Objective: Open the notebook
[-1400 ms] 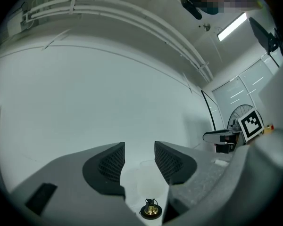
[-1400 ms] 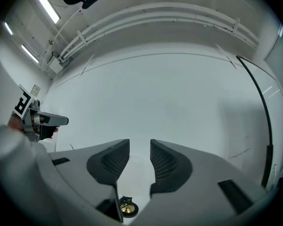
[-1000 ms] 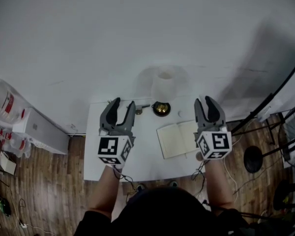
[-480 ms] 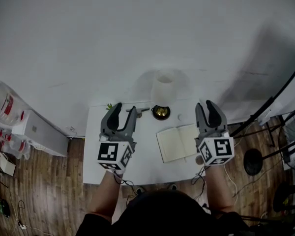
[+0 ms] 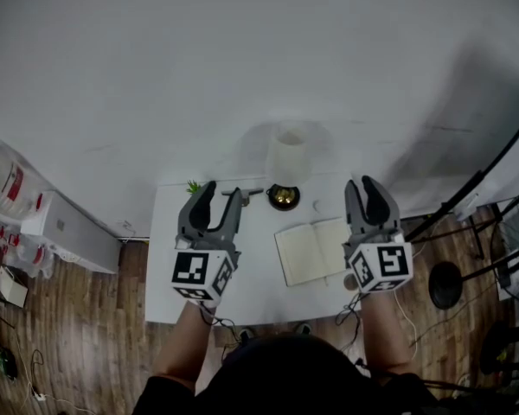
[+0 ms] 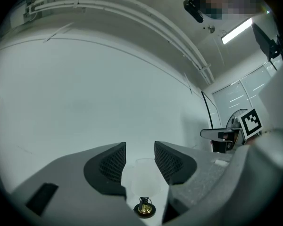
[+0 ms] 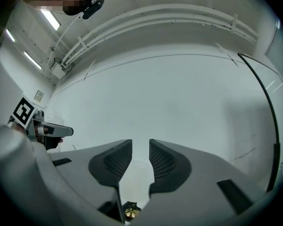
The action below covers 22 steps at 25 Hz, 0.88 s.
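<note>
The notebook (image 5: 314,249) lies open on the small white table (image 5: 251,275), its pale pages facing up. My right gripper (image 5: 368,187) hovers over the notebook's right edge; its jaws are closing with nothing between them (image 7: 140,157). Over the left half of the table my left gripper (image 5: 220,194) hangs open and empty (image 6: 140,157). Both grippers are held above the table and point at the white wall. Neither touches the notebook.
A small brass bell (image 5: 284,196) stands at the table's back edge, also seen low between the jaws as the bell (image 6: 144,208) and the bell (image 7: 129,212). Behind it is a white frosted shade (image 5: 290,152). A tiny green plant (image 5: 193,186) sits at the back left. A black stand base (image 5: 445,279) is on the wooden floor to the right.
The right gripper's jaws have drawn closer together. Both hands have stayed where they were, and the notebook has not moved.
</note>
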Each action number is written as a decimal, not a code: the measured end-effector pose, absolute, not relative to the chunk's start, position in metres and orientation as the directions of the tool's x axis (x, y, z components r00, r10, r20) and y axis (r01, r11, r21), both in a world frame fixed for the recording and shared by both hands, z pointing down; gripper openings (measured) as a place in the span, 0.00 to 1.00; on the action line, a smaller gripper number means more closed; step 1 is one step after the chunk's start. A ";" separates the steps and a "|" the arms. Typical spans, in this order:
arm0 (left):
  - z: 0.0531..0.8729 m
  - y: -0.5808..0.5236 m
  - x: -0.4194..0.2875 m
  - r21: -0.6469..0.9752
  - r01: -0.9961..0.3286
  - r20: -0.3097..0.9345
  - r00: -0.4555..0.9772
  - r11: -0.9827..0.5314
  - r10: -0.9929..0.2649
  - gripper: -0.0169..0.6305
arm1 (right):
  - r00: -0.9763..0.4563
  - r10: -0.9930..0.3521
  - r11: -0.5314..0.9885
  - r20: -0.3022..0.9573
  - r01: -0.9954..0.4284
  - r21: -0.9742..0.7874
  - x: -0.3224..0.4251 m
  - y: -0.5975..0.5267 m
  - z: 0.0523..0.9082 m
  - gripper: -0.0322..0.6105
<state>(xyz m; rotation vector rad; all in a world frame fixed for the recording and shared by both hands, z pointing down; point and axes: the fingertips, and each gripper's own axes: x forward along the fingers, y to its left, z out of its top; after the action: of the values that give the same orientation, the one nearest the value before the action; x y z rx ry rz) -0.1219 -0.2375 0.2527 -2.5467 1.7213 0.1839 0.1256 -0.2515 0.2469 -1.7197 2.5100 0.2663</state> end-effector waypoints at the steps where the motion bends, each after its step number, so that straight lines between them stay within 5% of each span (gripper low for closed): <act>1: 0.253 -0.239 -0.121 0.014 -0.927 -0.132 0.370 -0.375 -0.920 0.31 | -0.366 -0.915 0.354 -0.167 -0.930 0.098 0.126 -0.253 0.248 0.21; 22: 0.259 -0.242 -0.115 0.017 -0.923 -0.106 0.381 -0.385 -0.918 0.31 | -0.387 -0.911 0.376 -0.144 -0.921 0.102 0.122 -0.255 0.251 0.19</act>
<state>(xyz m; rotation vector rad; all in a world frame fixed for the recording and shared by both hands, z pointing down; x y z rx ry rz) -0.1155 -0.2421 0.2585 -2.5728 1.7165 0.1513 0.1224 -0.2545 0.2515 -1.7018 2.5519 0.2544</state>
